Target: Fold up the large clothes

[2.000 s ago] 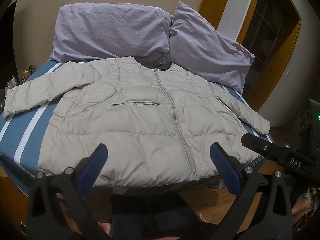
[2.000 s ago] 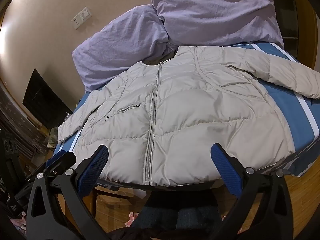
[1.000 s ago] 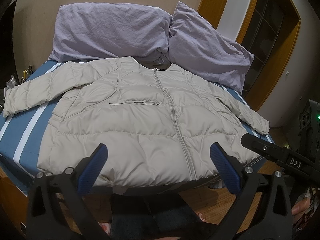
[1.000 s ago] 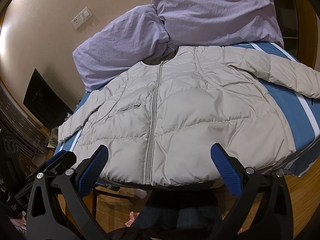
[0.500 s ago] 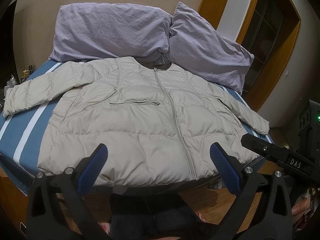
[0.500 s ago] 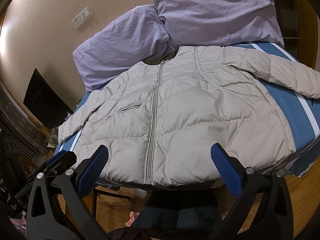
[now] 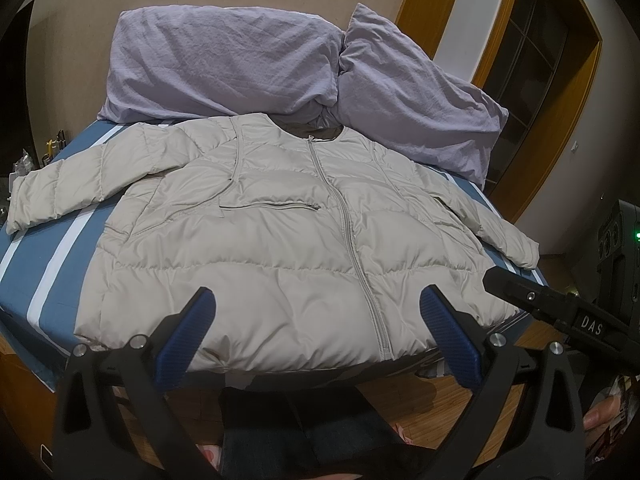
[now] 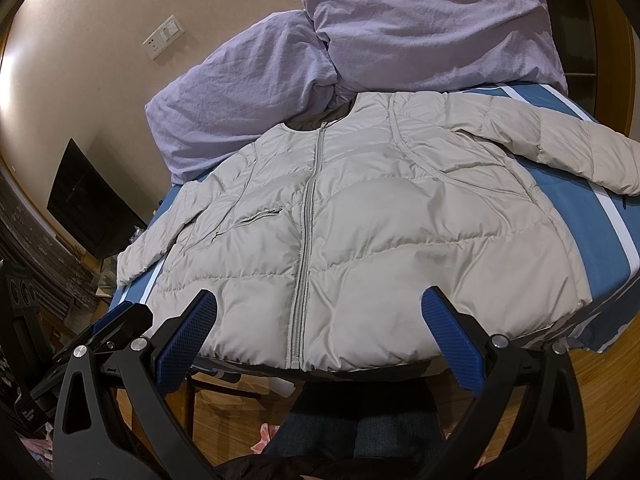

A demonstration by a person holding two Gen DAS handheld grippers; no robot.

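A pale beige puffer jacket (image 7: 280, 236) (image 8: 380, 232) lies flat and zipped on the bed, front up, collar toward the pillows, both sleeves spread outward. Its hem runs along the bed's near edge. My left gripper (image 7: 318, 330) hovers open just in front of the hem, blue pads wide apart, nothing between them. My right gripper (image 8: 318, 330) is also open and empty, held above the hem near the zipper's lower end. In the left wrist view the right gripper's black finger (image 7: 560, 312) shows at the right edge.
The bed has a blue sheet with white stripes (image 7: 52, 256) (image 8: 600, 216). Two lilac pillows (image 7: 224, 64) (image 8: 432, 28) lean on the wall behind the collar. A person's dark trousers (image 7: 304, 432) show below, over wooden floor. A wooden door frame (image 7: 500, 60) stands to the right.
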